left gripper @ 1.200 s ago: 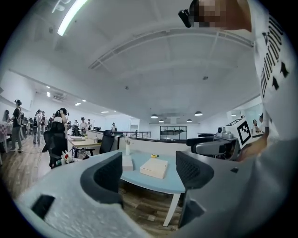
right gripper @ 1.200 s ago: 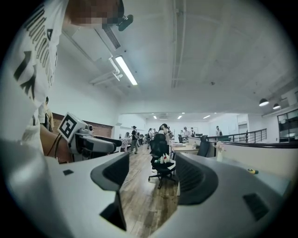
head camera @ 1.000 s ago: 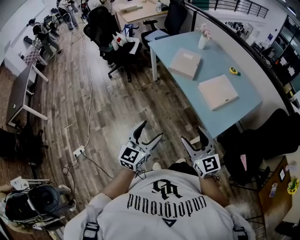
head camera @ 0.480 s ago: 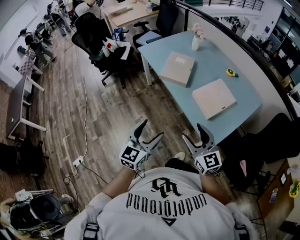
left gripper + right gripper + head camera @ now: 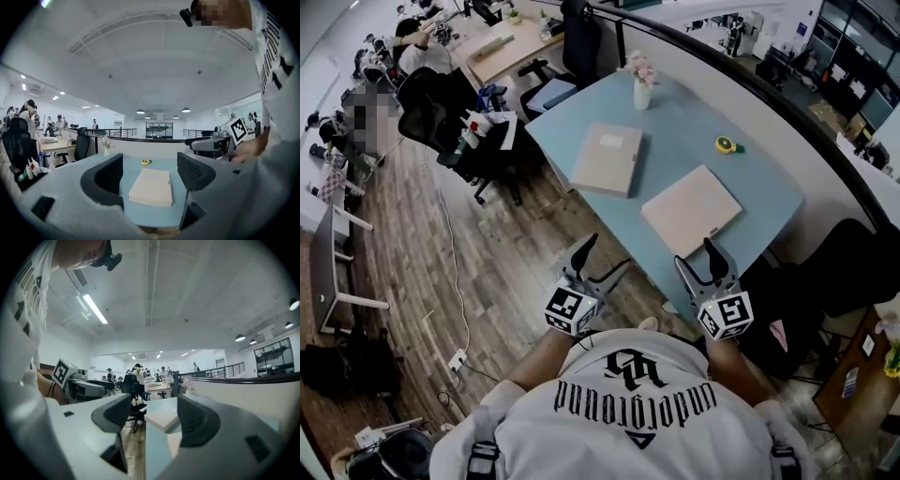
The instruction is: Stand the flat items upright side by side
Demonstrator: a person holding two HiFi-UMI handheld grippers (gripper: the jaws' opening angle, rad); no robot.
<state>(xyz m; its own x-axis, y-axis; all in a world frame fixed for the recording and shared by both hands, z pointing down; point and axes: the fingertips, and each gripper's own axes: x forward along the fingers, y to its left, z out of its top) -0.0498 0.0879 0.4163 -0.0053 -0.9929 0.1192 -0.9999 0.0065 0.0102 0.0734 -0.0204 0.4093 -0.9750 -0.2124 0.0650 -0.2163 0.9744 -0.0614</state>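
Two flat beige boxes lie on the light blue table (image 5: 750,183): one at the left (image 5: 607,158), one nearer and to the right (image 5: 691,198). My left gripper (image 5: 606,253) is open and empty, level, just short of the table's near edge. My right gripper (image 5: 695,253) is open and empty over that edge, its jaws having just closed a little. In the left gripper view a box (image 5: 152,187) lies flat ahead between the open jaws of the left gripper (image 5: 151,173). The right gripper view shows a box's corner (image 5: 161,417) beyond the right gripper (image 5: 154,416).
A white vase of pink flowers (image 5: 642,82) and a yellow tape measure (image 5: 727,144) sit on the table's far side, before a curved partition (image 5: 787,112). Black office chairs stand at the left (image 5: 441,117) and at the right (image 5: 853,272). A cable (image 5: 455,281) runs over the wooden floor.
The person has walked up to the table with both grippers held out. The table and boxes are now closer, and both grippers have reached its near edge.
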